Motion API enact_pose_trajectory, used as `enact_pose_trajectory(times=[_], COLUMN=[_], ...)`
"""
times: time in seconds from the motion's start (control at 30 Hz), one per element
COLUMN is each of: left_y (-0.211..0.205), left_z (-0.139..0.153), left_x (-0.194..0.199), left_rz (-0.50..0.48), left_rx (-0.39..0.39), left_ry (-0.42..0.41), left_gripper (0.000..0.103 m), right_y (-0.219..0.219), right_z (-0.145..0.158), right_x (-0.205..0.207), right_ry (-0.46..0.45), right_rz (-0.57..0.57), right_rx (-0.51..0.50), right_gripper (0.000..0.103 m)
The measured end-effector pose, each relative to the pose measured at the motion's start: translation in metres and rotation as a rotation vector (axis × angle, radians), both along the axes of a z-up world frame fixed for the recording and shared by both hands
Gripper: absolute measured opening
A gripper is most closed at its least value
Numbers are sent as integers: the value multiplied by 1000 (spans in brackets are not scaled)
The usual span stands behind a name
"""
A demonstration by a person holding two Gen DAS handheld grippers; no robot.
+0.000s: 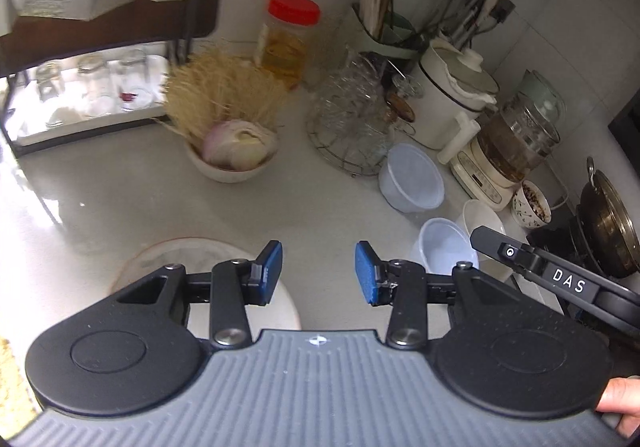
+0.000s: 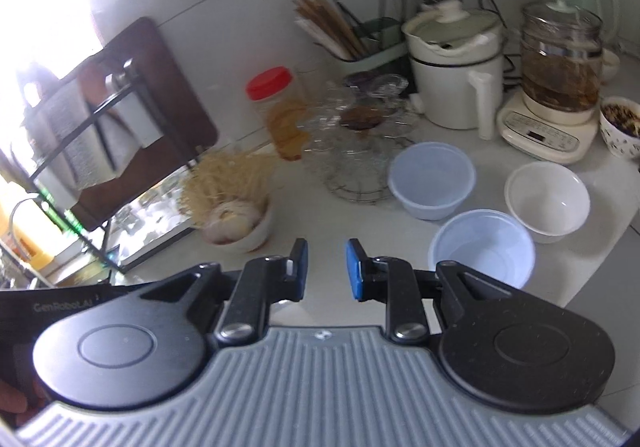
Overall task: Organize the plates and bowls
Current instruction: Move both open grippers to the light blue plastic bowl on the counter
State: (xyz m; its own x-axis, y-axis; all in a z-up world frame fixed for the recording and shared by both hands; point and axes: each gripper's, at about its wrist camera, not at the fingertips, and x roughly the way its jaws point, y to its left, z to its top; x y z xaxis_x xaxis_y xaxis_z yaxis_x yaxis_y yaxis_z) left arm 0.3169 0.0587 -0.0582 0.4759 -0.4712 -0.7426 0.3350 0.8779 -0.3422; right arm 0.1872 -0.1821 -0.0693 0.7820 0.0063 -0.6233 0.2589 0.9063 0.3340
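My left gripper [image 1: 319,273] is open and empty above the white counter, with a pale plate [image 1: 160,255] under its left finger. Two translucent plastic bowls [image 1: 412,177] [image 1: 446,245] and a white ceramic bowl [image 1: 482,217] sit to its right. My right gripper [image 2: 326,269] is open and empty; the same bowls lie ahead right: far plastic bowl [image 2: 432,179], near plastic bowl [image 2: 482,251], white bowl [image 2: 546,199]. A bowl holding an onion and dry noodles [image 1: 230,151] [image 2: 236,223] stands left of centre.
A wire basket of glassware [image 1: 352,119] [image 2: 360,143], a red-lidded jar [image 1: 290,39] [image 2: 276,107], a white pot [image 2: 456,63], a glass kettle on its base [image 2: 560,79], a patterned bowl [image 2: 620,127], a chopstick holder [image 2: 352,35], a black shelf rack [image 1: 92,59] and a wok [image 1: 608,223].
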Motion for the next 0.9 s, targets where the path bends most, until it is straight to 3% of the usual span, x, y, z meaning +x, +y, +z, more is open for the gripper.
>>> enact_pose_trajectory(times=[0.17,0.23,0.3,0.67,0.9], left_y=[-40,-56,-73,-157,-185], left_z=[-14,-23,-32,-78,-107], left_x=[13,17,22,33,46], left_rz=[-44,-60,-66,-150,-189], left_rx=[5,0,4,27,25], left_ry=[30,51,72,150,215], left_gripper=[48,49,50,55,53], right_y=[-38,-51,-63,-126,-147], right_z=[-16,-21,-25,-69,-104], right_x=[3,3,2,7,14], right_ry=[22,26,29,166,250], right_rz=[-12,-14,-20,-121,-146], right_rx=[82,103,110,122,155], right_gripper=[26,46,54,55,54])
